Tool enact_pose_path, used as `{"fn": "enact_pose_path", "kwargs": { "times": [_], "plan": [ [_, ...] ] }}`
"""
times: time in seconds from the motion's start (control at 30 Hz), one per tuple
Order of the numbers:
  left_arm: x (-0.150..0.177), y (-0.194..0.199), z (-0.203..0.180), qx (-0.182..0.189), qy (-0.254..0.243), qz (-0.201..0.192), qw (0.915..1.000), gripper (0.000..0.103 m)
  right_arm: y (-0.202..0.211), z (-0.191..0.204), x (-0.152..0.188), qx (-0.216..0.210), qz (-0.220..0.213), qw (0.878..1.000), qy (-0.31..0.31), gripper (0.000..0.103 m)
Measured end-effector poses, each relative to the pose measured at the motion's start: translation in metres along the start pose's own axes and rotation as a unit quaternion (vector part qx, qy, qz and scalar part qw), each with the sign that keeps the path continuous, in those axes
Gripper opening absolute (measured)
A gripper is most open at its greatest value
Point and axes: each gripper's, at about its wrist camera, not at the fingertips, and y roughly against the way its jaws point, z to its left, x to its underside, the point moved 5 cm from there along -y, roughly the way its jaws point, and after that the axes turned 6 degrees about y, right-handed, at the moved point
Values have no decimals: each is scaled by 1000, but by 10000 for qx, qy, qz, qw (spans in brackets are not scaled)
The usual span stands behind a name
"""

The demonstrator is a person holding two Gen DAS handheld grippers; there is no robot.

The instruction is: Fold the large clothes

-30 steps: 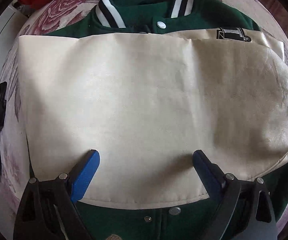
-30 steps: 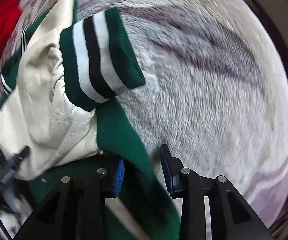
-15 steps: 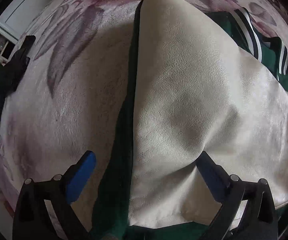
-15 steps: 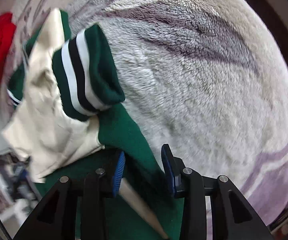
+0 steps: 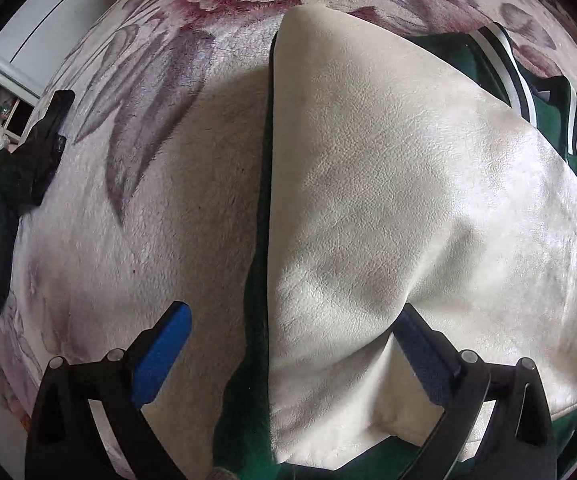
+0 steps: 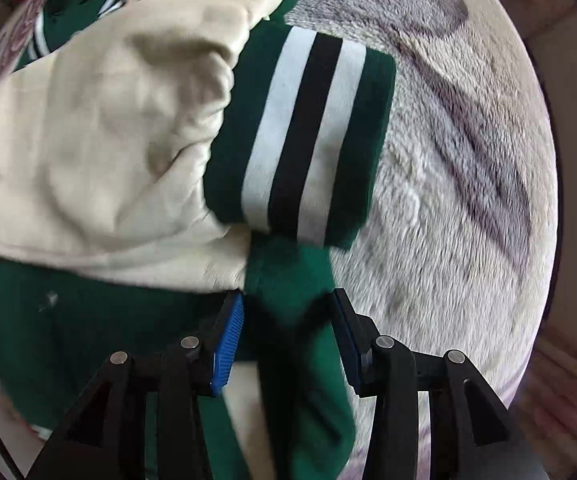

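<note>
Varsity jacket (image 5: 388,200) spread on floral blanket (image 5: 148,208), frame centre-right.
Left gripper (image 5: 288,348) held wide over cream sleeve; green hem pinched by right gripper (image 6: 288,332), w/ striped cuff (image 6: 304,136) above.

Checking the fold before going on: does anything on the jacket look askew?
Yes: the cream sleeve is bunched and creased rather than flat, and its striped cuff sticks out past the green body onto the blanket.

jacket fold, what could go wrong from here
The right gripper pinches only a narrow bunch of the green jacket, so it may slip free. The striped cuff lies loose on the cream sleeve and could flop off. The left gripper stands open over the edge, securing nothing.
</note>
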Motion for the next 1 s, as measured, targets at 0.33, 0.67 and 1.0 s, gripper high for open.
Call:
{"fn": "enact_pose_path", "kwargs": {
  "times": [0.33,0.67,1.0],
  "plan": [
    [13,70,63,512,575,-225,9968,103,13,-46,42,-757,-80,9806,-1807,50],
    [109,26,82,-46,-380,405,9984,103,50,-17,130,-1590,173,9663,-2018,56],
    [87,-16,147,-223,424,267,9985,103,42,102,112,-2257,214,9648,-1336,56]
  ]
}}
